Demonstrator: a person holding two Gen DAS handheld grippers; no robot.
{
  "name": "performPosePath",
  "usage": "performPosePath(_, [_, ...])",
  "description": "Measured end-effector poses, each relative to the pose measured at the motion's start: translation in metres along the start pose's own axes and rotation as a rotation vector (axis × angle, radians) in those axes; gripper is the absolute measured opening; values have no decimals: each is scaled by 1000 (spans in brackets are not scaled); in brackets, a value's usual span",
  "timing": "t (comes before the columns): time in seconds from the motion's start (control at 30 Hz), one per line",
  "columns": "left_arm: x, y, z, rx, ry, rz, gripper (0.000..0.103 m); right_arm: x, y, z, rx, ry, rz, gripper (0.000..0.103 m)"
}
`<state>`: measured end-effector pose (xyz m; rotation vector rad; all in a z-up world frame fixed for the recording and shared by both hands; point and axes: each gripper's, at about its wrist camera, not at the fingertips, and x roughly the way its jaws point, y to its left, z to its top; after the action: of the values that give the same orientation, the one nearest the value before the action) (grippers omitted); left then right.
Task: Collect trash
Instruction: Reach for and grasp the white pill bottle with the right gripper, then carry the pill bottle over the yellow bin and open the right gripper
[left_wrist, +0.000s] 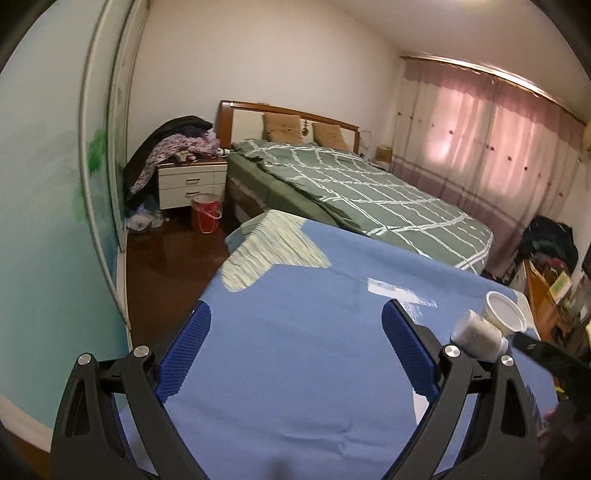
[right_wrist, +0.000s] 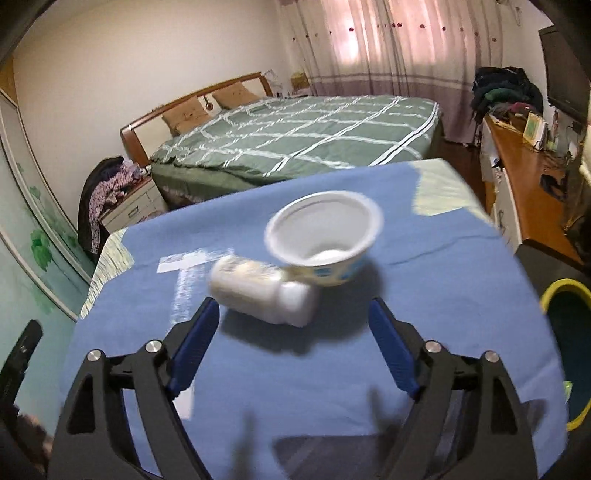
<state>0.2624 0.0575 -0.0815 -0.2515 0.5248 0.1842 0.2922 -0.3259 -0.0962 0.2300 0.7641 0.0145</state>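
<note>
Left side: the left claw (left_wrist: 295, 354) hangs wide over a bare stretch of the blue-covered surface (left_wrist: 295, 387), nothing between its blue pads (left_wrist: 192, 343). It holds nothing and touches nothing.

Middle: two pieces of trash lie on the surface. A white bottle (right_wrist: 262, 291) rests on its side, cap end toward the claws. A white cup (right_wrist: 321, 236) stands just behind it, tilted, its open mouth facing the camera; cup and bottle look to be touching, though motion blur makes that uncertain. In the left wrist view both sit off to the right of the left claw, beyond its right finger. A flat white paper (right_wrist: 181, 260) lies on the cloth left of the bottle; whether it counts as trash cannot be told.

Right side: the right claw (right_wrist: 291, 332) is wide, empty, aimed at the bottle, which lies just ahead of its tips, not yet between them. A bin with a yellow rim (right_wrist: 561, 286) stands off the surface's right edge.

Judgement: collection looks barely begun. Bottle and cup both remain to be picked up and binned; bin contents not visible.
</note>
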Motion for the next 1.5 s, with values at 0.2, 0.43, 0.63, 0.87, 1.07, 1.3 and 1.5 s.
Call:
performPosePath(0.2, [2,10,0,-26,19,35,92,31,28,1,-1,9,-81,86])
performPosePath(0.43, [3,9,0,-20,37,33,92,57,30,3,60,36,-122,90])
performPosePath(0.63, [7,7,-2,-5,44,32,92,69,36,9,50,24,-186,90])
performPosePath(0.87, [9,2,-5,14,57,28,93,70,32,12,29,33,-185,83])
performPosePath(1.07, [10,-2,-6,32,62,24,92,30,32,-3,-17,-6,-132,83])
performPosePath(1.3, [11,-10,-8,60,69,3,92,-28,-5,-22,-47,-85,-151,83])
performPosePath(1.5, [10,-36,-15,153,86,-81,92,-79,-112,-30,105,-149,-280,83])
